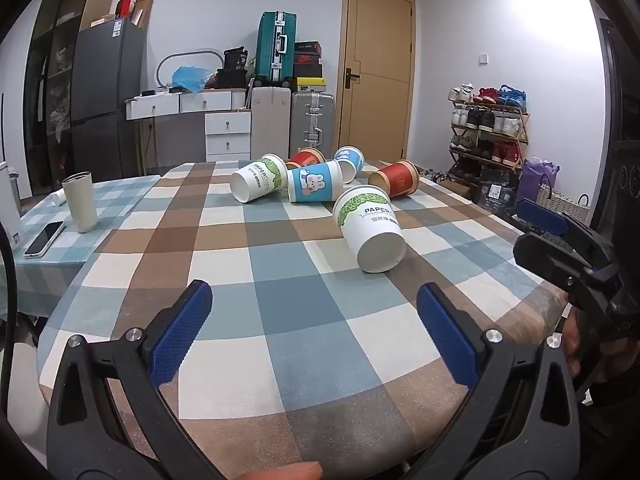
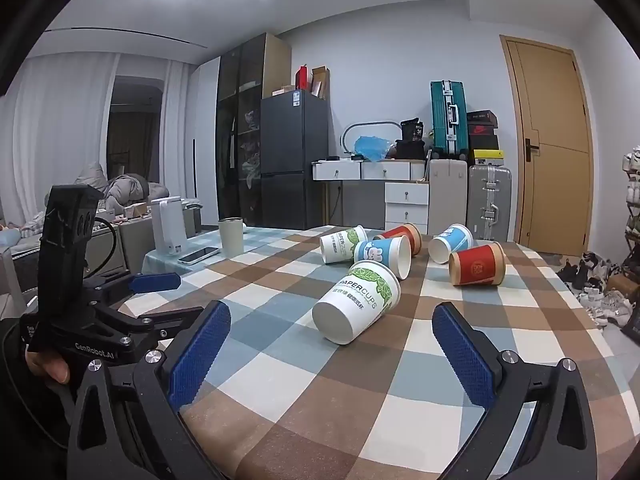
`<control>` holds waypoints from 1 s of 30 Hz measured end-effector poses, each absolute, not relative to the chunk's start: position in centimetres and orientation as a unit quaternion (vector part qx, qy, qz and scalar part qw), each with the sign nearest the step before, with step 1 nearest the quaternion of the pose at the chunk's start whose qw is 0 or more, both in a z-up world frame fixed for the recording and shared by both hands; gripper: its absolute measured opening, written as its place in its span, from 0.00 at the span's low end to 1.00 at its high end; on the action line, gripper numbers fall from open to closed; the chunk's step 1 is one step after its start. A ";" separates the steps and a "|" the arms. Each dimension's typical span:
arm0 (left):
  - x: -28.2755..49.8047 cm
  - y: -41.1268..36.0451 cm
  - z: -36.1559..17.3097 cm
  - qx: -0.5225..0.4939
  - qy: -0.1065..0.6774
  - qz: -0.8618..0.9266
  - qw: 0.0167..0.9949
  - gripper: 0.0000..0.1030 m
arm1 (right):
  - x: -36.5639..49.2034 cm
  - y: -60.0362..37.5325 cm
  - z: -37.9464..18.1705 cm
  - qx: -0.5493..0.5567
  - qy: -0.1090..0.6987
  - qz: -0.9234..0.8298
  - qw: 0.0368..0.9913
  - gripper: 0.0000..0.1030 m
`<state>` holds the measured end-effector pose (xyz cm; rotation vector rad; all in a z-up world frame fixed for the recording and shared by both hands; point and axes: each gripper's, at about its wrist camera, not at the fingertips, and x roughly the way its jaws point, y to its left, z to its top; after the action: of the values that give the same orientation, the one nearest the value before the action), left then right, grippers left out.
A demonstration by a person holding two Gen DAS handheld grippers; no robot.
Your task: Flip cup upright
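Since the nearest cup (image 2: 356, 302) lies sideways on the counter (image 2: 304, 392), both tools, left tool (image 1: 314, 334) and right tool (image 2: 332, 354), spread wide, should straddle its wall gently.

Six paper cups (image 1: 370, 232) on their sides, one tumbler (image 1: 80, 201), one phone (image 1: 44, 239), two tongs (image 1: 314, 330)

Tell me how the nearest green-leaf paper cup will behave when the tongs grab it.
The nearest green-leaf cup lies on its side on the checked tablecloth, so a nudge would probably roll it in a curve. It looks like thin, empty paper: likely very light, and a hard squeeze may crush it.
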<state>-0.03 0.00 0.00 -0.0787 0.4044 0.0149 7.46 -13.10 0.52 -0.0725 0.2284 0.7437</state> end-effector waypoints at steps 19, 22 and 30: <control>0.0 0.0 0.0 -0.031 0.203 0.010 0.979 0.99 | 7.3 -13.4 0.7 -0.040 0.108 0.356 0.928 1.00; 0.0 0.0 0.0 -0.031 0.202 0.011 0.979 0.99 | 7.3 -13.3 0.7 -0.040 0.108 0.355 0.928 1.00; 0.0 0.0 0.0 -0.030 0.201 0.011 0.979 0.99 | 7.3 -13.4 0.7 -0.040 0.107 0.353 0.928 1.00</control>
<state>0.00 -0.04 -0.01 -0.0596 0.4054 0.0225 7.31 -13.36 0.66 -0.0813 0.2188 0.7243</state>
